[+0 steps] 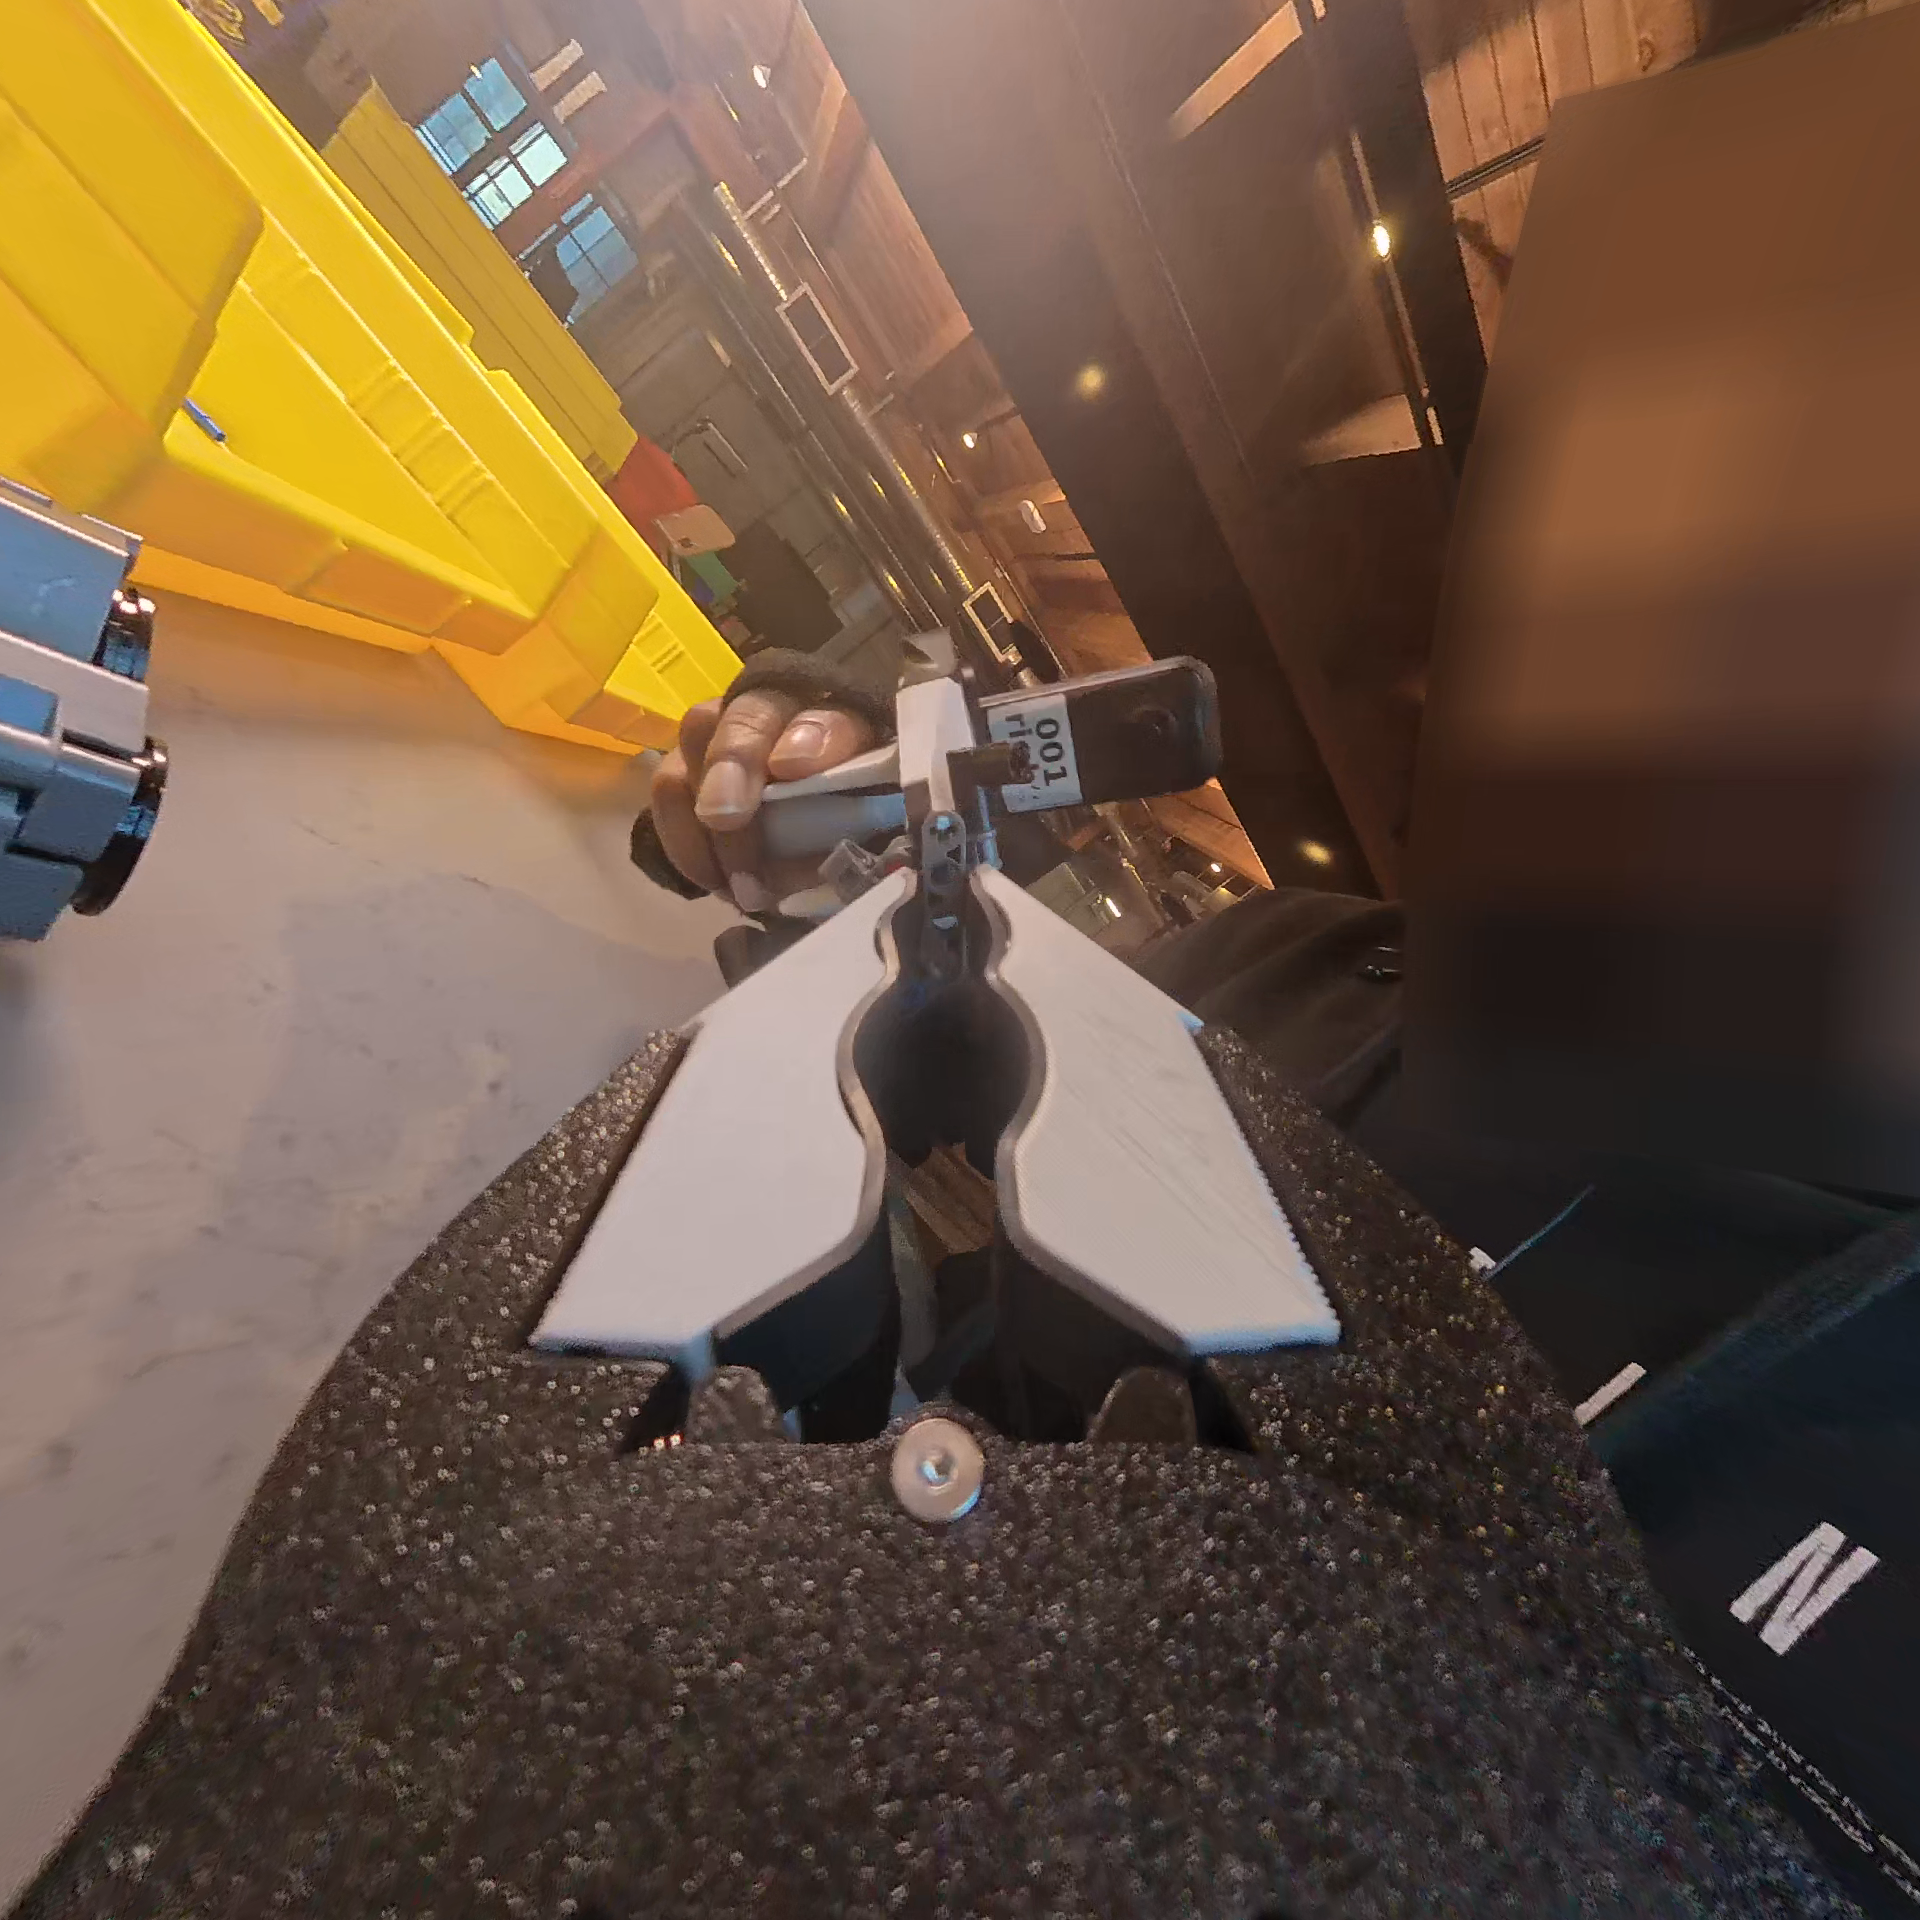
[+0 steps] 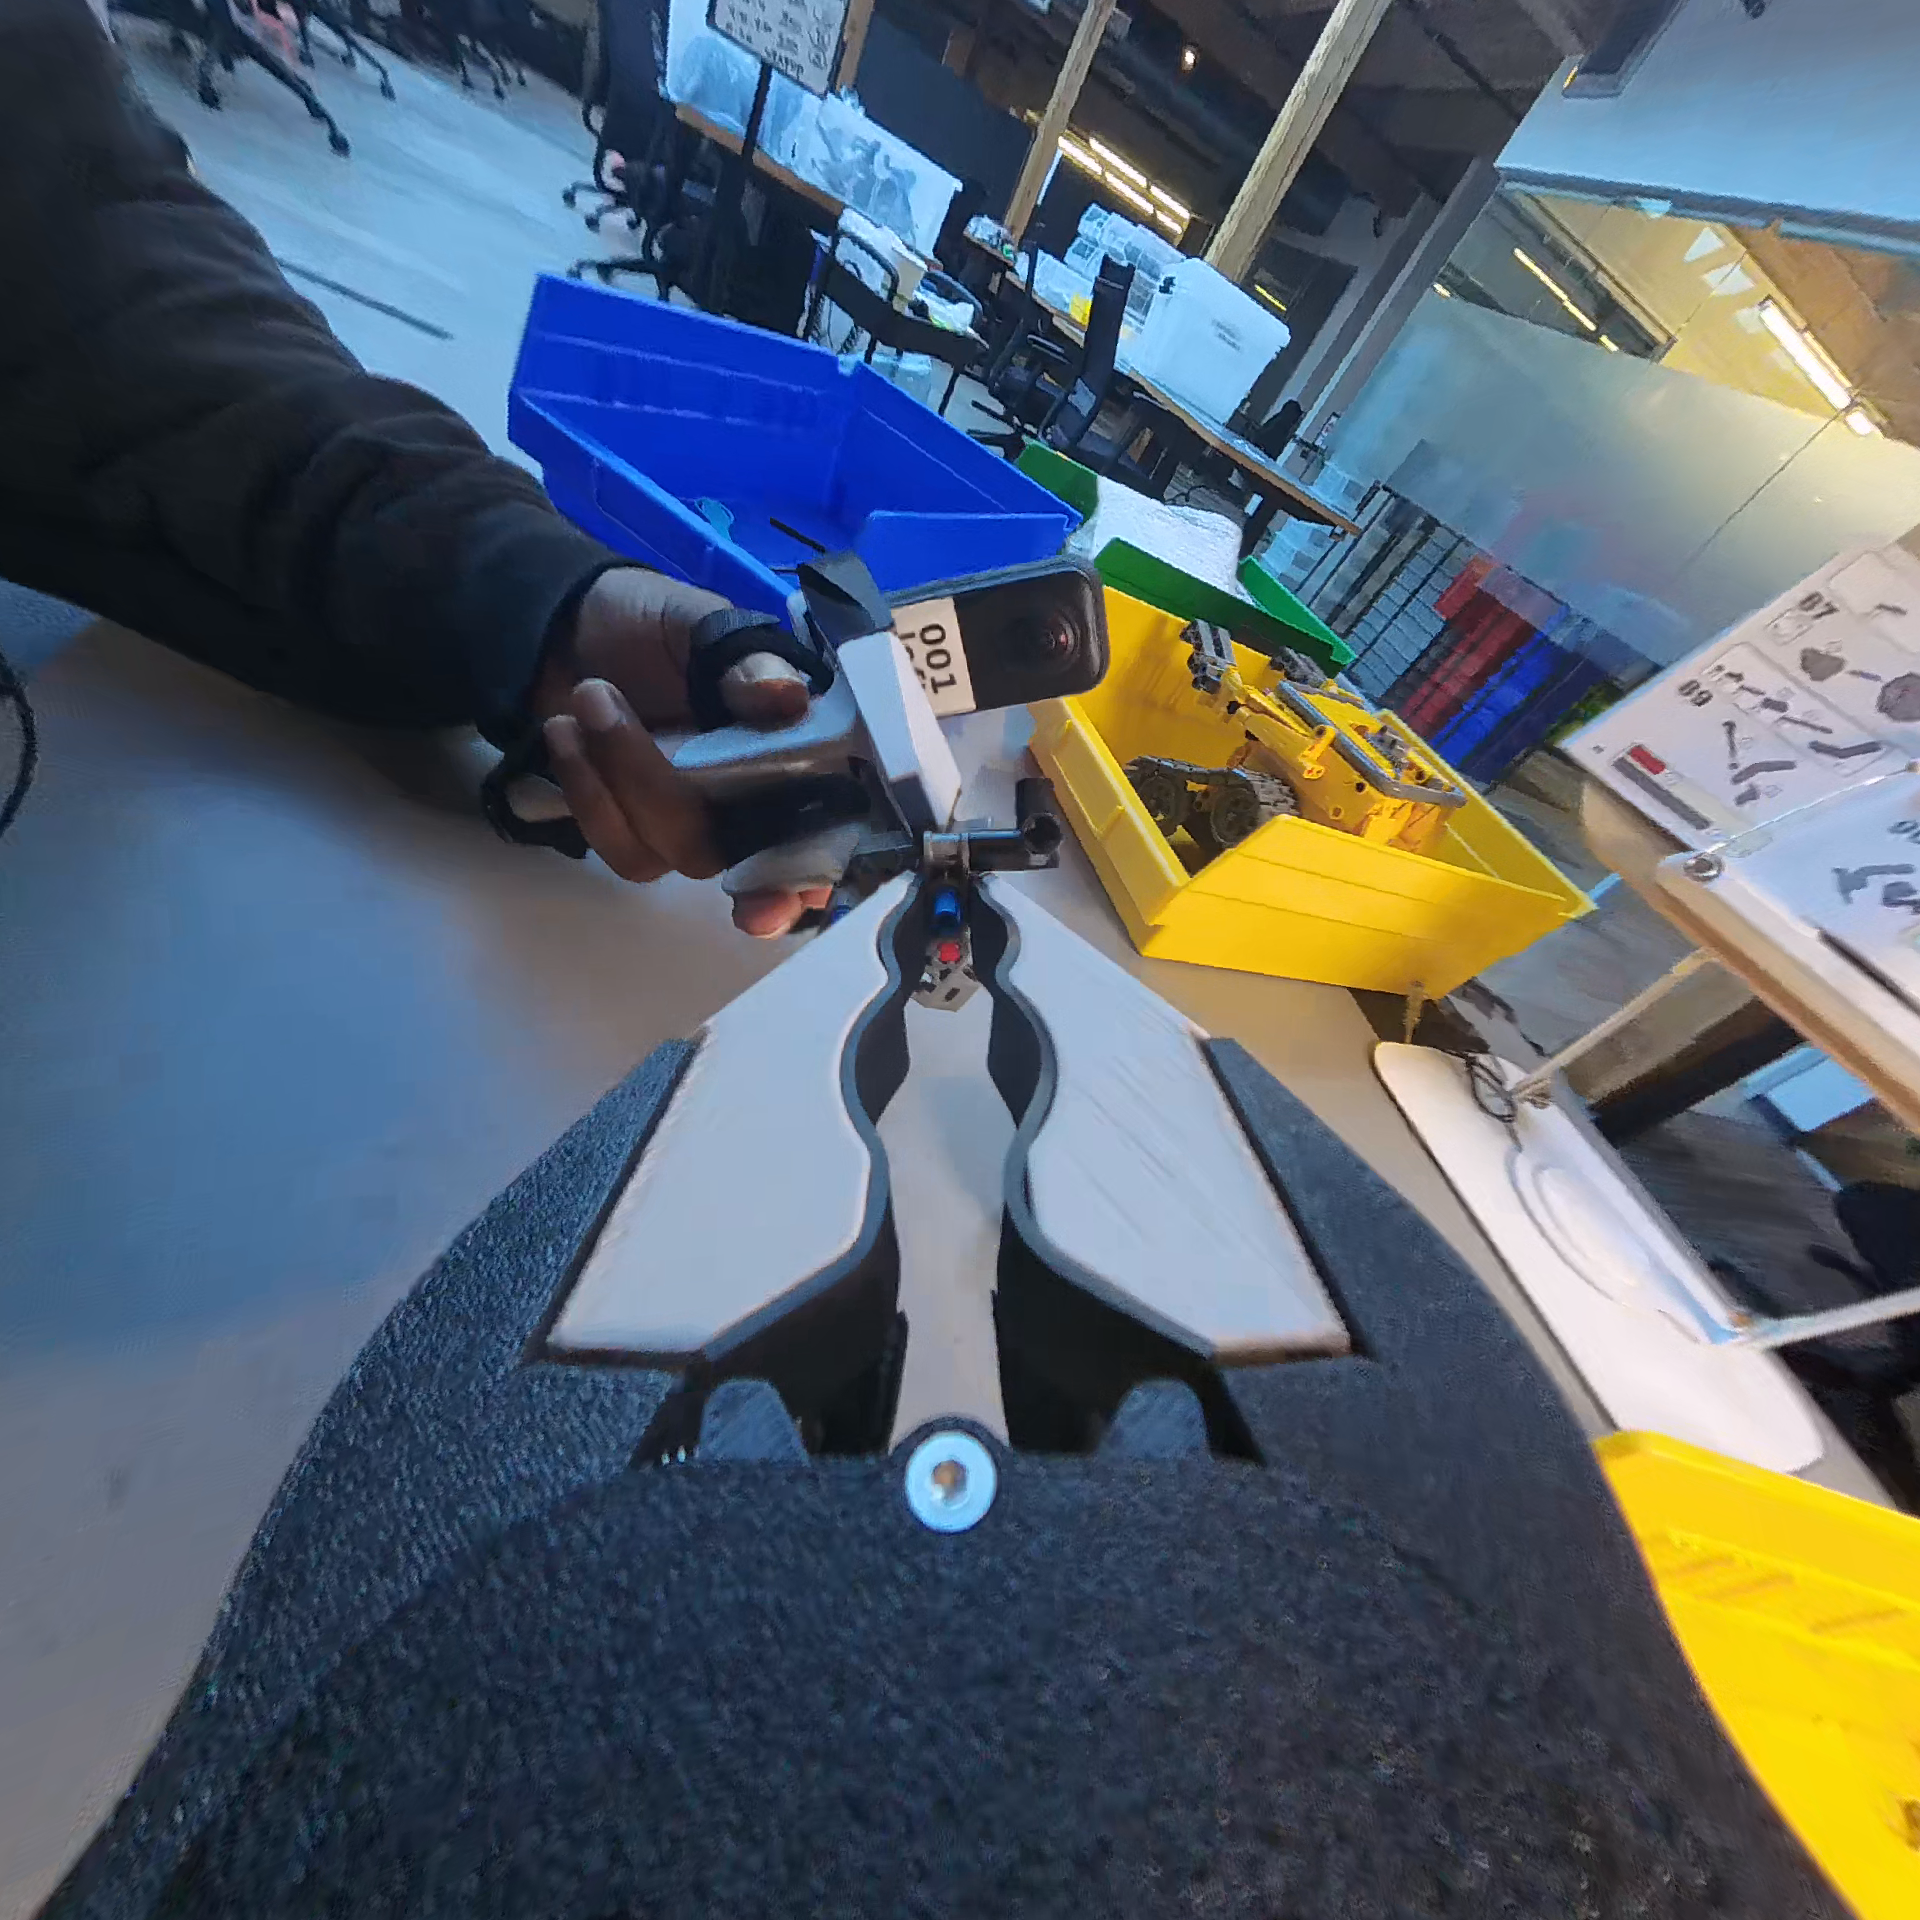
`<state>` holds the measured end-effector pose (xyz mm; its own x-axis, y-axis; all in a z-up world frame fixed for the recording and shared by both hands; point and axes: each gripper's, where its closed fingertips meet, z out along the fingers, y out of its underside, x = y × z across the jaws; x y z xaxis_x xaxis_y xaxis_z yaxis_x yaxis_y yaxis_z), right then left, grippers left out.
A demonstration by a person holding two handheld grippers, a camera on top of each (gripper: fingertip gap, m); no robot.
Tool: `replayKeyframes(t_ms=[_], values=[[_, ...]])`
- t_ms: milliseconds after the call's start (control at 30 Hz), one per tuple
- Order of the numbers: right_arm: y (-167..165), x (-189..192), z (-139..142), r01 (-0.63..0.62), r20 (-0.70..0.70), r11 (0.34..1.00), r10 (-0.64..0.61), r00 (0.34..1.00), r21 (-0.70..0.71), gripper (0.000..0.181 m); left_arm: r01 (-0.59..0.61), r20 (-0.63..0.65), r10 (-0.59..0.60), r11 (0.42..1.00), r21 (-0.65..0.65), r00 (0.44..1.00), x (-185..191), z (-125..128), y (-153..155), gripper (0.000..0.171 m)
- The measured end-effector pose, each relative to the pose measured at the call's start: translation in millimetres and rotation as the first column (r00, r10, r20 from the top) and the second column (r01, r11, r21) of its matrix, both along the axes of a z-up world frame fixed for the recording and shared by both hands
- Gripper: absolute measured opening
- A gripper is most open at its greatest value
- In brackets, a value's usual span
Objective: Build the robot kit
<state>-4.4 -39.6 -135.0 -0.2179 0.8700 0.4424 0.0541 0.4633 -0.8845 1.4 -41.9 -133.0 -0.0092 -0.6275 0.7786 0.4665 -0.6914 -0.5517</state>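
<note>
Both claws meet tip to tip, the left claw and right claw each clenched on one small brick assembly, which uneven pulling could snap apart or drop onto the table.

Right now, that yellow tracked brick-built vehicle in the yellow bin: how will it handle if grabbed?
The yellow tracked brick-built vehicle is probably rigid but fragile: its raised boom of thin beams could snap off. Likely light, being plastic. Its rubber-looking tracks should resist sliding in the yellow plastic bin.
</note>
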Motion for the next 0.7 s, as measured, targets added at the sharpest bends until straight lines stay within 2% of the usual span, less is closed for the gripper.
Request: replayKeyframes(t_ms=[100,167,500,700], values=[[1,0,-3,0.031,0.004,0.991,-0.032,0.999,0.13,0.006,-0.016,-0.007,0.016,1.0,-0.024,1.0,0,-4,2,0.007],[0,0,-3,0.033,-0.002,0.989,-0.033,0.999,0.145,0.006,-0.019,0.002,0.019,0.999,-0.048,1.0,-1,-6,4,0.009],[1,-3,-12,0.017,0.018,0.997,-0.018,1.0,0.071,0.006,-0.016,-0.023,0.015,0.998,-0.068,1.0,-2,-11,3,0.007],[2,-3,-9,0.001,0.016,1.0,0.0,1.0,-0.027,0.006,-0.017,-0.005,0.017,0.999,-0.047,1.0,-2,-5,2,0.006]])
